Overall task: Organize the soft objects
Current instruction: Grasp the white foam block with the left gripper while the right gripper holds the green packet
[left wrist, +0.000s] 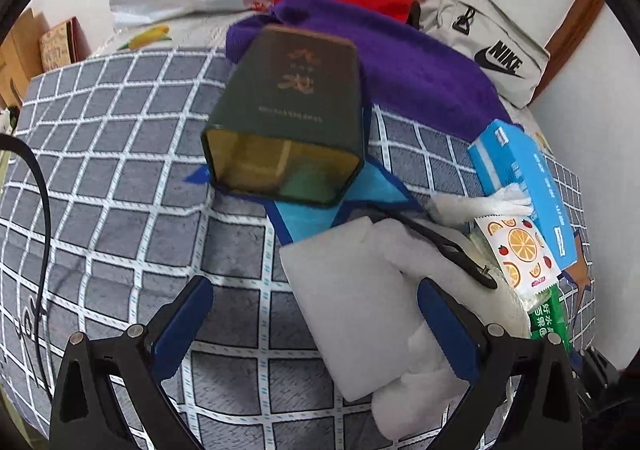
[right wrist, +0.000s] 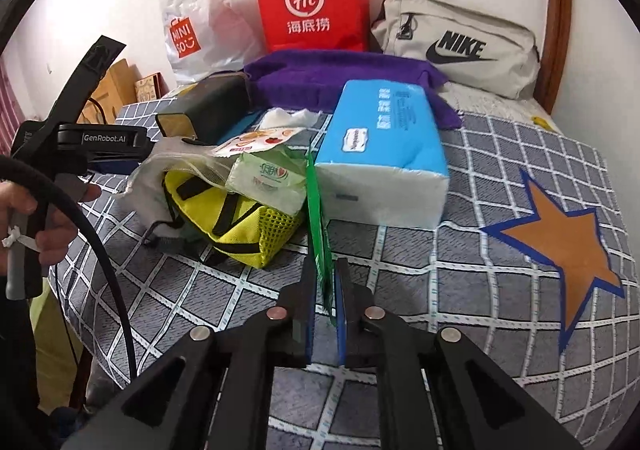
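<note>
In the left wrist view my left gripper (left wrist: 320, 322) is open, its blue pads either side of a white foam block (left wrist: 344, 282) lying on the checked bedspread (left wrist: 120, 190). A dark green tin (left wrist: 288, 122) lies on its side just beyond, partly on a purple towel (left wrist: 400, 70). My right gripper (right wrist: 325, 310) is shut on the thin edge of a green packet (right wrist: 318, 218), which stands upright between the pads. Past it lie a blue tissue pack (right wrist: 384, 154), a yellow mesh bag (right wrist: 240, 226) and a wet-wipe pack (right wrist: 268, 186).
A red paper bag (right wrist: 312, 2), a white plastic bag (right wrist: 200, 22) and a grey waist bag (right wrist: 460, 46) lean on the back wall. An orange star patch (right wrist: 568, 242) is on the bedspread at right. A hand (right wrist: 48, 218) holds the left gripper's handle at the bed's left edge.
</note>
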A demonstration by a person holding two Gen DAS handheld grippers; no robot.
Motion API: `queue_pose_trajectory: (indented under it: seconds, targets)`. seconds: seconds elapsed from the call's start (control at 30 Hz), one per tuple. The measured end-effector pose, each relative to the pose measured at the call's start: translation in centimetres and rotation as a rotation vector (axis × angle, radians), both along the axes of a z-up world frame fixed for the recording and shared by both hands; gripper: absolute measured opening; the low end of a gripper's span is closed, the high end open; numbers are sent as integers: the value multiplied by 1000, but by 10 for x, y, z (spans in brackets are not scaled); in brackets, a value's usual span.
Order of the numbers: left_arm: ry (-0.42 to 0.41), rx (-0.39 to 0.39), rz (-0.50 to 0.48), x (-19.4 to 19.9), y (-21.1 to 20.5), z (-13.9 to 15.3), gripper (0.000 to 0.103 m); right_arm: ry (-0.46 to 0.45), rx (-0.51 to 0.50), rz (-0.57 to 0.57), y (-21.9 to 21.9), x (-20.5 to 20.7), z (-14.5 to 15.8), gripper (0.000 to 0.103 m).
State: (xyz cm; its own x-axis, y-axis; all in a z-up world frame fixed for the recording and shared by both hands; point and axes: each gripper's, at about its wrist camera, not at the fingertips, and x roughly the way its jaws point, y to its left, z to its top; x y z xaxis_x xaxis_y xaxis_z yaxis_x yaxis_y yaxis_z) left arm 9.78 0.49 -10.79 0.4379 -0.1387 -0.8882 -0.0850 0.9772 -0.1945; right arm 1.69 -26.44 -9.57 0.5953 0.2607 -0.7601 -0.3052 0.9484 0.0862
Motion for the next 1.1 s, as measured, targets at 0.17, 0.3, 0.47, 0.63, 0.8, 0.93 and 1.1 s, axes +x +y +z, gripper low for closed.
queue_pose_trajectory:
  seconds: [0.17,0.3,0.47,0.63,0.8,0.93,1.1]
  targets:
    - [0,27,-18,-1,-3,-8,103,2,-26,3,7,5,-6,9]
    - [-44,44,-52,-8,-1,-3,100,-10,-43,1,8,3,-4,7]
    - [-76,-27,-124,-17,2,5,69,-21,-34,-4,1,-4,5,7]
    - [-65,-12,-140,-16,-9,1,68,-30,-49,-5,0,-6,10,7]
    - [-42,-81,-100,-12,-6,-10,71,-18,-45,2,3,-4,7,7]
    - [-74,-66,-76,-15,-10,-13,72,-9,-33,5,5,-3,3,7]
    - [-67,-66,-75,-15,-11,-14,75,-6,-15,-3,4,-1,2,7]
